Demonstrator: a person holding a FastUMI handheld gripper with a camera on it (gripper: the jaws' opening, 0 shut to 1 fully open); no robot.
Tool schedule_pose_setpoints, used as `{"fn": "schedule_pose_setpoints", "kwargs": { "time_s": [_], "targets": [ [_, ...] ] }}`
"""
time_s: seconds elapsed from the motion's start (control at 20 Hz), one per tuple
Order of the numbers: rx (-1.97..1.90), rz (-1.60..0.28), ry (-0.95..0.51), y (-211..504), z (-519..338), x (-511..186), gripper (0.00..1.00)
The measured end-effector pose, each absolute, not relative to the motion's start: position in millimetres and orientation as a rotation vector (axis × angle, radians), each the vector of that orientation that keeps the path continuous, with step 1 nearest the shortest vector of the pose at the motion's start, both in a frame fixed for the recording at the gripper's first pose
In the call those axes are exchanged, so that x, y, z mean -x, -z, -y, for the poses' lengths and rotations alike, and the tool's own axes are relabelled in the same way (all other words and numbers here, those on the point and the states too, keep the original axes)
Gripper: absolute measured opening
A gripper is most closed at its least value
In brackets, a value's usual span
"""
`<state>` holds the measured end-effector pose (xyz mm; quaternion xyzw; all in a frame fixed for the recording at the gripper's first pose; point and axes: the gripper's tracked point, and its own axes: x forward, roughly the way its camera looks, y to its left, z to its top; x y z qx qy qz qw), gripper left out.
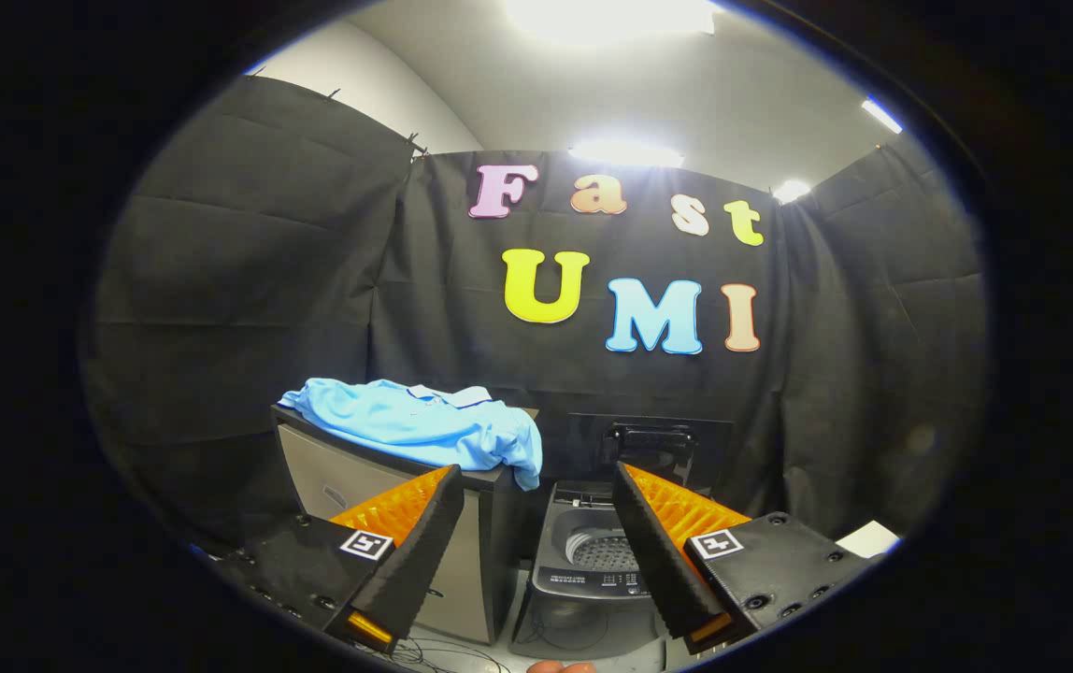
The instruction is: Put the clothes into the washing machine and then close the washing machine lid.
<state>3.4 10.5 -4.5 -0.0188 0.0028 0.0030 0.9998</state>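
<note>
A light blue collared shirt (424, 430) of soft fabric lies crumpled and spread across the flat top of a grey box-shaped cabinet (350, 486) with a dark upper edge, and one sleeve or hem hangs down over the cabinet's corner on the side facing the washer. Just beside that cabinet stands a small grey top-loading washing machine (583, 561). Its dark lid (650, 447) is raised and stands upright at the back, against the black cloth wall of the booth. The round drum (600, 550) is open to view from above; its perforated metal wall shows, and no clothing can be seen inside the part that is visible. A strip of controls runs along the machine's front edge. The gripper (532, 500) hangs in front of and above both, its two ribbed fingers spread wide apart and holding nothing; one finger points toward the cabinet below the shirt, the other toward the washer's lid, with the drum showing in the gap between them. A pale flat object (868, 538) sits low beyond the washer side. Bright ceiling lights glow above the cloth wall.
</note>
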Motion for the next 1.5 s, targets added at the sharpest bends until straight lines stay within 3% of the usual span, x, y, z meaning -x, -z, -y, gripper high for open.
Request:
{"fn": "schedule_pose_setpoints", "kwargs": {
  "time_s": [0.7, 1.15, 1.5],
  "targets": [
    [0.029, -0.074, -0.105, 2.9, -35.6, -48.1, 0.99],
    [-0.005, -0.099, -0.208, -51.8, -93.3, -154.2, 0.99],
    [0.003, -0.206, -0.289, -41.0, -163.6, -233.2, 1.00]
  ]
}}
